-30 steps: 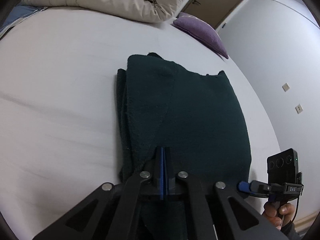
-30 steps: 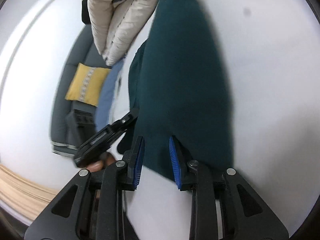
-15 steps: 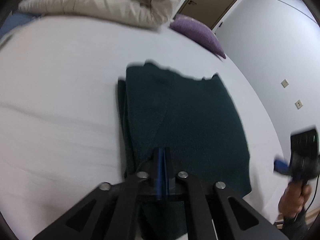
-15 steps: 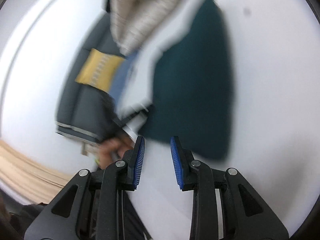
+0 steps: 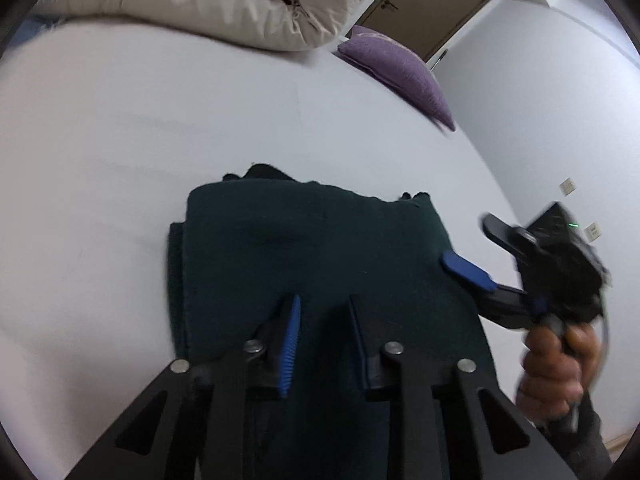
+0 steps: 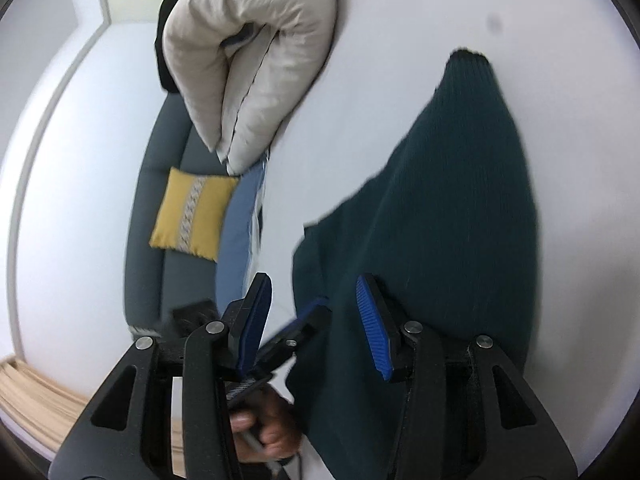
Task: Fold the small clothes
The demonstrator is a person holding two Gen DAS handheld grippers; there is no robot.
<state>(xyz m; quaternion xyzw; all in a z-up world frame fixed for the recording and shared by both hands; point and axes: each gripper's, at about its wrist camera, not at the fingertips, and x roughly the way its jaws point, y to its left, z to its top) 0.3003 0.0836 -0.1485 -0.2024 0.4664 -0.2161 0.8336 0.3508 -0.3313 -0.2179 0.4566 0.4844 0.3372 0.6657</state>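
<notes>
On the white bed sheet (image 5: 120, 152), toward 6 o'clock of the left wrist view: a dark green garment (image 5: 304, 248), folded into a rough rectangle, thick knit-like cloth, several layers stacked. Left edge at 9 o'clock stepped, with a lower layer peeking out beside the top one. Far edge at 12 o'clock uneven, with small black bits of fabric poking past it. Seen from the right wrist view, same garment (image 6: 460, 208) running from 6 o'clock up toward 1 o'clock, fine vertical ribbing on the surface, a dark cuff-like tip at the far end.

Left gripper (image 5: 324, 320) low over the near part of the garment, jaws just opened to a narrow gap, blue pads apart, cloth below them but not pinched. Right gripper (image 6: 314, 312) also just opened, jaws moderately wide, hovering over the garment's near left edge, nothing clamped; in the left view at 3 o'clock (image 5: 476, 252), blurred, held by a hand (image 5: 556, 368).

Beyond, at 12 o'clock: cream duvet (image 5: 224, 4) rolled up; purple pillow (image 5: 400, 68) at 1 o'clock. Yellow cushion (image 6: 192, 212) on a grey sofa (image 6: 152, 216) at 9 o'clock of the right view.
</notes>
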